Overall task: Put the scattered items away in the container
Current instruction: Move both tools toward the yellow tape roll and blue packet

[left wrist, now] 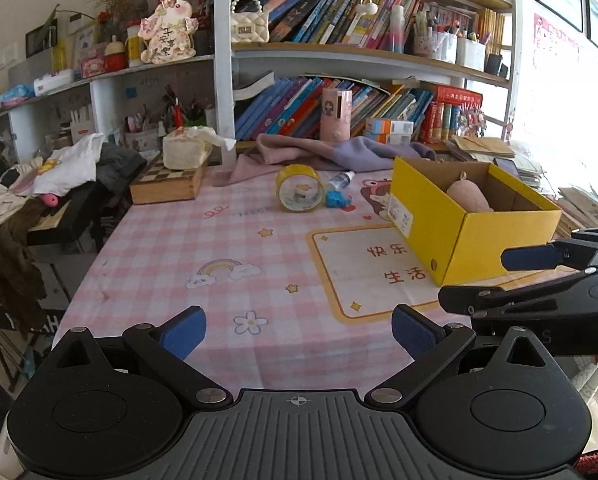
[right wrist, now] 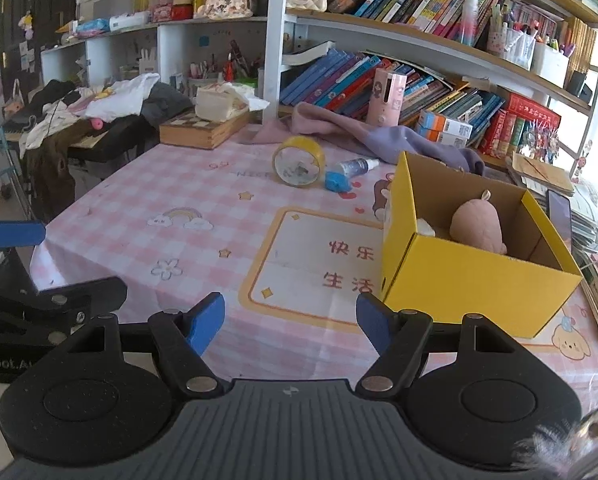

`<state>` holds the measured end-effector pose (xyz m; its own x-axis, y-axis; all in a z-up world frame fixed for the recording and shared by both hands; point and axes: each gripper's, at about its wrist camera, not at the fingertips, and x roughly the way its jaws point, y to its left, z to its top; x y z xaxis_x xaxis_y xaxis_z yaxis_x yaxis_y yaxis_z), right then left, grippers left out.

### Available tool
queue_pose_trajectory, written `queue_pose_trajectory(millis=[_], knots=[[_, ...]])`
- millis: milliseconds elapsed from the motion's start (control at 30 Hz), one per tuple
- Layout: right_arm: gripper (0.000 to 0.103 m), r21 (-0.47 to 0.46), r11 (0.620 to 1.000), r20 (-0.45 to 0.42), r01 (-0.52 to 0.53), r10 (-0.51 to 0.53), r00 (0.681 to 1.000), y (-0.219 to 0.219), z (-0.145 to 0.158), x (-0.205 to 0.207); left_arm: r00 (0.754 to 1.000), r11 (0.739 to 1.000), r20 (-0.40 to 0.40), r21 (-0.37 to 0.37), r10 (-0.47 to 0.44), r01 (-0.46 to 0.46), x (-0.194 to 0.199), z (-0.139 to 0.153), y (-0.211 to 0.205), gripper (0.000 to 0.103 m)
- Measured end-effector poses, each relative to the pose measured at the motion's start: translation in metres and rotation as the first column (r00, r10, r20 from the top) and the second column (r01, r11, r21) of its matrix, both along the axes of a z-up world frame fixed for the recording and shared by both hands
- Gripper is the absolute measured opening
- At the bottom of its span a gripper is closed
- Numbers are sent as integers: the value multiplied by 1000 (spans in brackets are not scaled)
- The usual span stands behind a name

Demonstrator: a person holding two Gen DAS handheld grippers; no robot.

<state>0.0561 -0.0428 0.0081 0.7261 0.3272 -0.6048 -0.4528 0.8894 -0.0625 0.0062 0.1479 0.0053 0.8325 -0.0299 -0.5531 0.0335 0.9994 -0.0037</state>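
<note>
An open yellow cardboard box stands on the right of the pink checked table, with a pink plush toy inside it. Farther back lie a yellow tape roll, a small blue item and a small clear bottle. My left gripper hovers open and empty over the table's near edge. My right gripper is open and empty too, close to the box's near left corner. Each gripper shows at the edge of the other's view.
A pink and purple cloth lies behind the items. A wooden chessboard box with a tissue pack stands at the back left. Bookshelves fill the back; stacked books sit right of the box, clothes on the left.
</note>
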Motion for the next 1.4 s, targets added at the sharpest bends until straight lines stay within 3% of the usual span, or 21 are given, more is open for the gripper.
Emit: queue_pose_trajectory(millis=[333,667,1000,1200,1400], knots=[[71,1,1000,-22,24,-24,999,1,-6,15,1000,1000,18,3,-26,26,14,-6,-2,101],[70,0,999,-34,35,-35,999,4,-12,32,993,993,-22,-15,-115,115,32,-11,-1,102],[69,-9,1000,-39,21,-21,999,22,-16,69,995,995,-24,-33,-96,95,62,-15,12,103],[64,-5,1000,-28,0,0,1000,37,-11,97,998,998,-17,14,-58,59,92,-9,20,103],[64,8,1000,-26,13,-13,1000,42,-6,128,998,998,-34,-18,-55,54,125,-8,29,103]])
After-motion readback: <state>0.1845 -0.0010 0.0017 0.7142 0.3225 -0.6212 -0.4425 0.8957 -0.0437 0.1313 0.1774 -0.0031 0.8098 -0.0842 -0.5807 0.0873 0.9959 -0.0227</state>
